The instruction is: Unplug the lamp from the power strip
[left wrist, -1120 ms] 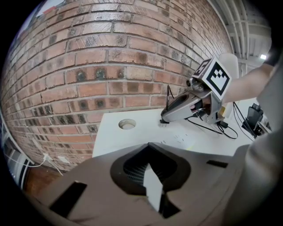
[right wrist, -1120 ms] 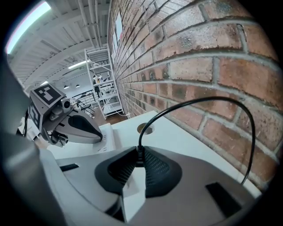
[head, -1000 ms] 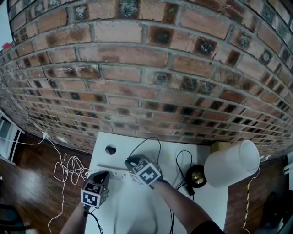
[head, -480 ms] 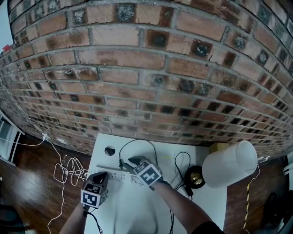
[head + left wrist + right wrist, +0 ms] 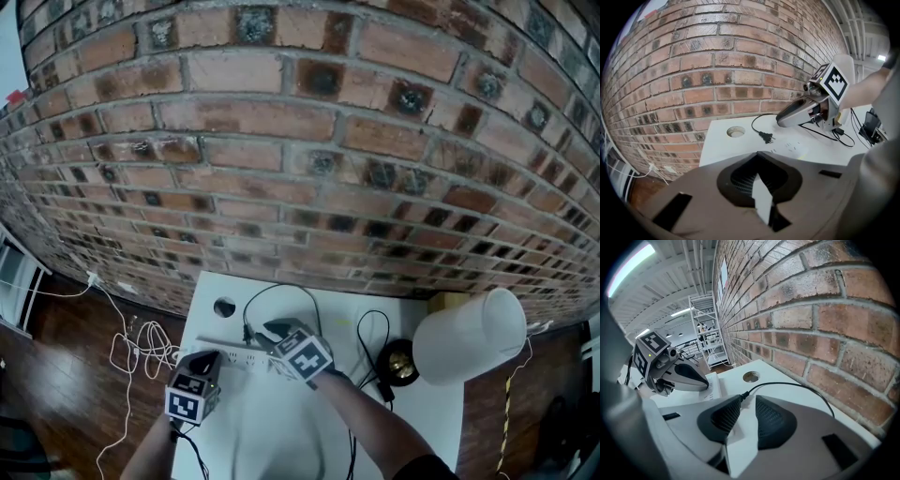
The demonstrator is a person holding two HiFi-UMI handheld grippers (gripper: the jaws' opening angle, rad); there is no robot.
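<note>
While my left gripper (image 5: 759,183), nearest me, pinches a white slab between its pads, which I take to be the end of the power strip (image 5: 234,354), my right gripper (image 5: 746,404) a little further out has just been opening its jaws. They stand apart with nothing pressed between them. Just past their tips the plug (image 5: 765,136) lies loose on the white bench (image 5: 272,427), its prongs bare and clear of the sockets.

So I judge the unplugging itself done. What is left looks small: draw the right gripper back and let go of the strip.

Further off, the cord (image 5: 281,287) arcs toward the brick wall (image 5: 300,141) and swings back to the lamp (image 5: 469,336). The lamp stands on the bench to my right, well apart from the strip.

Only the left gripper view shows the prongs out in the open, with a gap between the plug and my right gripper. The right gripper view gives the open slot between its own pads, and it shows my left gripper's tips at the strip. The head view is too small to show the prongs. It alone takes in the lamp, the whole cord loop and both grippers at once.
</note>
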